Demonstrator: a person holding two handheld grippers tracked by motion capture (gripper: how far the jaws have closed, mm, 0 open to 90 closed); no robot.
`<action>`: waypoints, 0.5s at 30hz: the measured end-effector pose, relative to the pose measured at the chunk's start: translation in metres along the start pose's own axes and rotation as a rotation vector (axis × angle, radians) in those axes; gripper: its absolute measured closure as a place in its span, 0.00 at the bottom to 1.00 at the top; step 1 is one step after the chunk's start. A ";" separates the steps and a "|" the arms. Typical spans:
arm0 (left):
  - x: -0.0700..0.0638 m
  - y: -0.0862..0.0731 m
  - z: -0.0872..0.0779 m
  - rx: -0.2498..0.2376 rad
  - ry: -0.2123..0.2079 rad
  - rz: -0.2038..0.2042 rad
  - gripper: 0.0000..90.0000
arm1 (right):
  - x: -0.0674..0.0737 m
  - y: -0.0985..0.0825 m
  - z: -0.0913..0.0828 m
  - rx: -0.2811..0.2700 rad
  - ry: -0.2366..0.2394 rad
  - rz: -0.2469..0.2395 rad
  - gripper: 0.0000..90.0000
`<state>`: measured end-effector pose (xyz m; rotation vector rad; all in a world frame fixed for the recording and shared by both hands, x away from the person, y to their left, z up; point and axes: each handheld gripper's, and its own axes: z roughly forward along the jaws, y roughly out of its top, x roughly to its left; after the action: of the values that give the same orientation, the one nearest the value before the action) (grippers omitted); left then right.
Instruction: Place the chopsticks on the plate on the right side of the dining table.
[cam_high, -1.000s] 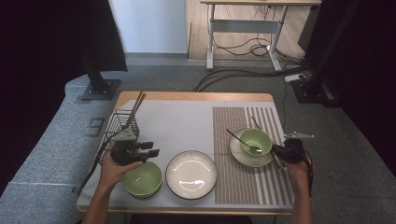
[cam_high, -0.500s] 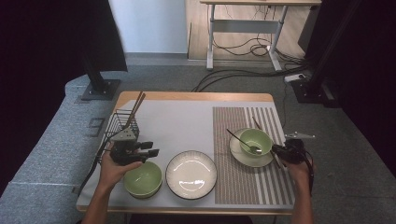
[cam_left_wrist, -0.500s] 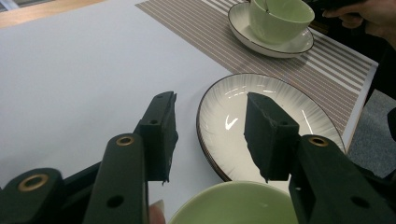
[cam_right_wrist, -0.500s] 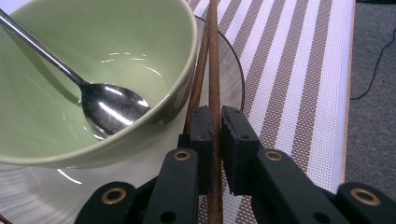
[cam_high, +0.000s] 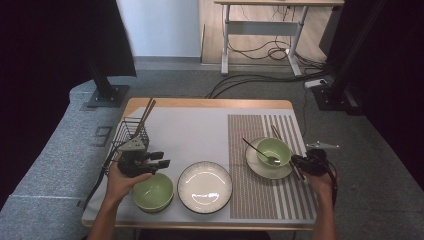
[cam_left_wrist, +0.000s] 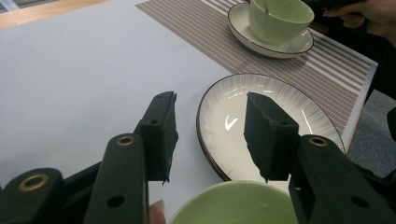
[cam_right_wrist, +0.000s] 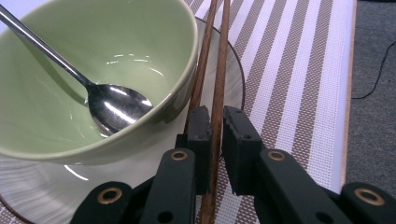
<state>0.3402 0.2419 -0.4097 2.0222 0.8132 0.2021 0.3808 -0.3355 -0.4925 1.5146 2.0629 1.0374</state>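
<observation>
My right gripper (cam_high: 296, 163) (cam_right_wrist: 215, 116) sits at the right of the striped mat, shut on a brown chopstick (cam_right_wrist: 218, 60). Its jaws have just been opening slightly, with the stick still between the pads. The second chopstick (cam_right_wrist: 201, 70) runs beside it, against the left jaw. Both chopsticks (cam_high: 281, 141) lie along the right side of a green bowl (cam_high: 273, 150) (cam_right_wrist: 70, 70) that holds a metal spoon (cam_high: 257, 150) (cam_right_wrist: 112, 105) and stands on a saucer (cam_high: 260, 169) (cam_right_wrist: 28, 186). My left gripper (cam_high: 162, 160) (cam_left_wrist: 210, 107) hovers open and empty over a second green bowl (cam_high: 152, 192) (cam_left_wrist: 233, 205).
A white ribbed plate (cam_high: 205, 186) (cam_left_wrist: 261, 102) lies between the two bowls. A black wire basket (cam_high: 131, 132) with more chopsticks (cam_high: 146, 112) stands at the back left. The brown striped mat (cam_high: 250, 200) covers the table's right part. The table edge is close to my right hand.
</observation>
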 end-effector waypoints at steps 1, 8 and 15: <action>0.000 0.000 0.000 0.000 0.000 0.000 0.60 | 0.000 0.000 -0.001 -0.002 0.002 0.001 0.90; 0.000 0.000 -0.001 0.000 0.000 0.001 0.60 | -0.002 -0.001 -0.006 0.006 0.031 0.007 0.86; 0.001 0.000 -0.001 -0.003 -0.001 -0.001 0.60 | -0.002 -0.002 -0.009 0.017 0.051 -0.005 0.81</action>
<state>0.3403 0.2434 -0.4091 2.0191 0.8127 0.2018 0.3739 -0.3408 -0.4880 1.5056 2.1139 1.0698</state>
